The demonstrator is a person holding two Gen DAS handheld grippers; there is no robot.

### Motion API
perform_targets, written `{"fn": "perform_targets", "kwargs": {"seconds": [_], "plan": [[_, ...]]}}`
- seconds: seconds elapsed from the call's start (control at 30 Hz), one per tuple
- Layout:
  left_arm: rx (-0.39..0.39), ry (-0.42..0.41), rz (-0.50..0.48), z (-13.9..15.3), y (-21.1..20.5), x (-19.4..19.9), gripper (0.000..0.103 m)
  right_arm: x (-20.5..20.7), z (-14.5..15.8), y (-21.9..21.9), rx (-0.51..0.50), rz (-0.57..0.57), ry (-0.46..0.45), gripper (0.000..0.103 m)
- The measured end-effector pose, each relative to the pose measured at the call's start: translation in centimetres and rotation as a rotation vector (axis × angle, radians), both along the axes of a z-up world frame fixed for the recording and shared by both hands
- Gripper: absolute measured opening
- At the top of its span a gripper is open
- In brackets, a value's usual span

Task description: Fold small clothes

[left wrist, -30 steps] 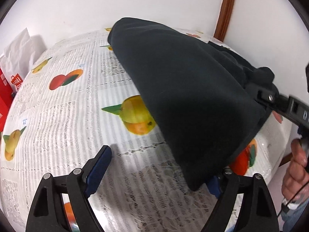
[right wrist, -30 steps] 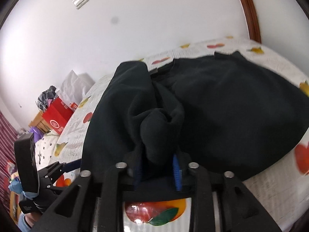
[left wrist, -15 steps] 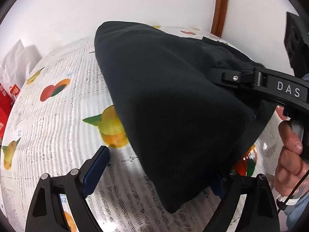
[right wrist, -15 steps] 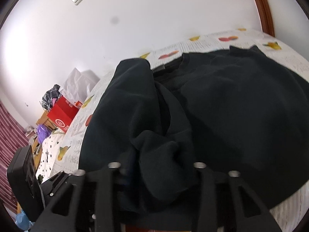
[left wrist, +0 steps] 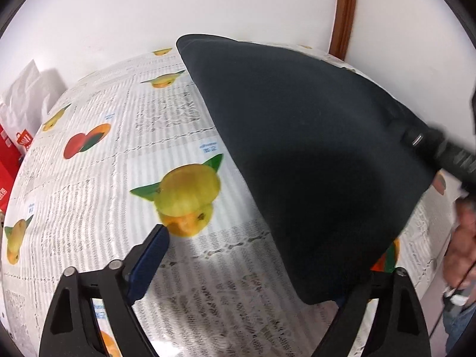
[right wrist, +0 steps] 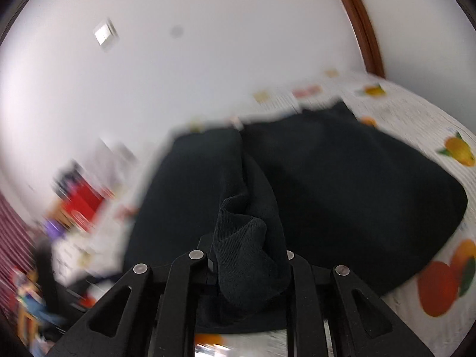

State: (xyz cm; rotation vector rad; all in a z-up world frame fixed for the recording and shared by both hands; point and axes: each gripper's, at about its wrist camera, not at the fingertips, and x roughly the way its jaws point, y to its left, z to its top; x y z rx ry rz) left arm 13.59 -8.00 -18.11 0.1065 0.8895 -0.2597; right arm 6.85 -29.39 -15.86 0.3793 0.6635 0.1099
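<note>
A dark garment (left wrist: 312,154) lies on the fruit-print tablecloth (left wrist: 89,184), its near part lifted off the table. My left gripper (left wrist: 247,267) is open; its left blue pad (left wrist: 148,263) is bare and the cloth's lower corner hangs over the right finger. My right gripper (right wrist: 247,267) is shut on a bunched fold of the garment (right wrist: 247,250), which spreads behind it over the table (right wrist: 357,184). The right gripper's arm shows in the left wrist view (left wrist: 446,151), with the holding hand (left wrist: 461,244) below it.
A white wall rises behind the table, with a brown door frame (left wrist: 343,12) at right. A red box (left wrist: 9,160) and a white bag (left wrist: 26,95) stand past the table's left edge. The right wrist view is motion-blurred.
The right gripper has pulled the held fold back to the right and down, so more tablecloth shows beside the garment. The left gripper stays open near the hanging corner.
</note>
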Motion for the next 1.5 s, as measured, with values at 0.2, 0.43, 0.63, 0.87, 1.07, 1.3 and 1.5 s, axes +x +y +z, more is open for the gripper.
{"fn": "perform_targets", "kwargs": {"seconds": [0.2,0.43,0.63,0.87,1.07,1.3,1.5], "plan": [[-0.036,-0.014,-0.072,0.7,-1.8,-0.7,0.02,1.9,-1.2,1.2,-0.106,0.005,0.083,0.02],[-0.057,-0.009,-0.022,0.8,-0.1,0.5,0.015,4.2,-0.7,3.8,-0.183,0.056,0.091,0.018],[-0.057,-0.008,0.052,1.1,3.8,1.3,0.014,6.4,-0.7,6.7,-0.155,0.12,0.103,0.018],[-0.065,0.009,0.099,0.6,6.9,1.7,0.018,7.8,-0.8,10.7,-0.149,0.185,0.099,0.018],[-0.09,0.006,0.117,0.1,7.6,1.9,0.044,7.7,-1.0,10.6,-0.133,0.186,0.107,0.018],[-0.09,0.017,0.06,-0.2,5.3,3.0,0.068,7.8,-1.0,11.0,-0.136,0.167,0.108,0.018],[-0.009,-0.021,0.096,-0.7,3.5,3.2,0.073,7.5,-1.0,10.8,-0.117,0.156,0.108,0.018]]}}
